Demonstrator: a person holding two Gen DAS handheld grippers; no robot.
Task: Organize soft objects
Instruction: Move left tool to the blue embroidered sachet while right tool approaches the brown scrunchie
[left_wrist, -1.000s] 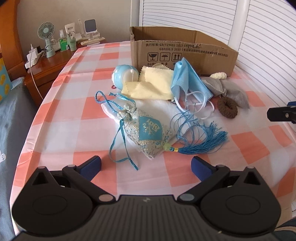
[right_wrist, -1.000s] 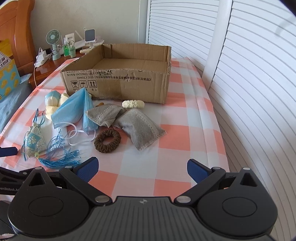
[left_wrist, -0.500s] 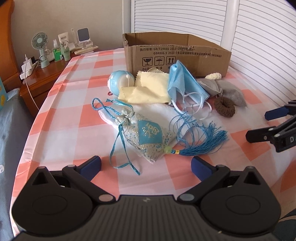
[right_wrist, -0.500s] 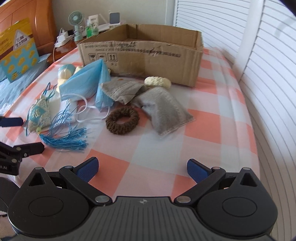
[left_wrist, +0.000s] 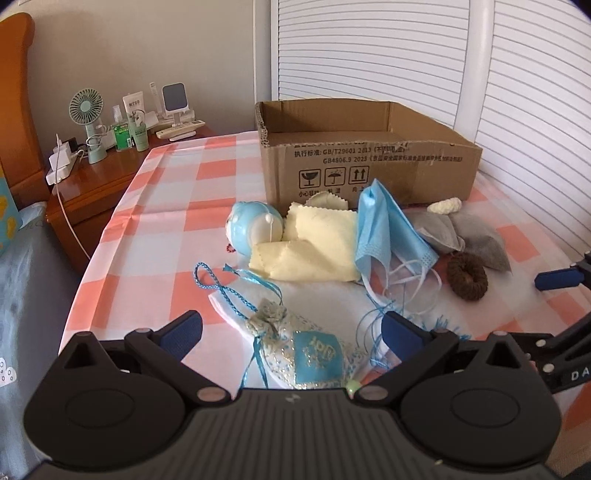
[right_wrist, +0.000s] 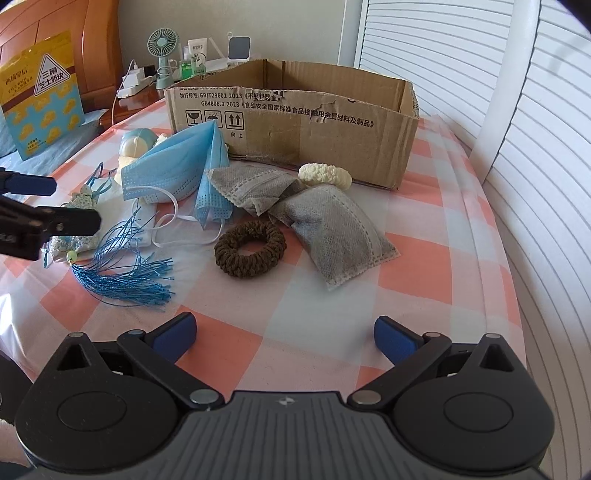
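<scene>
Soft things lie on the checked cloth before an open cardboard box (left_wrist: 369, 166) (right_wrist: 295, 122). My left gripper (left_wrist: 291, 328) is open and hovers right over the blue tasselled sachet (left_wrist: 306, 350) (right_wrist: 79, 206), its fingers either side of it. Behind lie a yellow cloth (left_wrist: 314, 243), a blue-white ball (left_wrist: 251, 229), a blue face mask (left_wrist: 384, 236) (right_wrist: 181, 162), grey pouches (left_wrist: 476, 243) (right_wrist: 332, 229), a brown scrunchie (left_wrist: 467, 277) (right_wrist: 251, 247) and a cream scrunchie (right_wrist: 325, 175). My right gripper (right_wrist: 284, 332) is open over bare cloth, short of the brown scrunchie.
A wooden nightstand (left_wrist: 92, 177) at the far left holds a small fan (left_wrist: 86, 110), bottles and a charger. White slatted doors (right_wrist: 517, 147) run close along the right side. The table edge drops off at left toward grey bedding (left_wrist: 22, 277).
My left gripper has moved forward and down over the sachet, which now lies between its fingers. My right gripper has advanced toward the scrunchie and pouches. Both stay open.
</scene>
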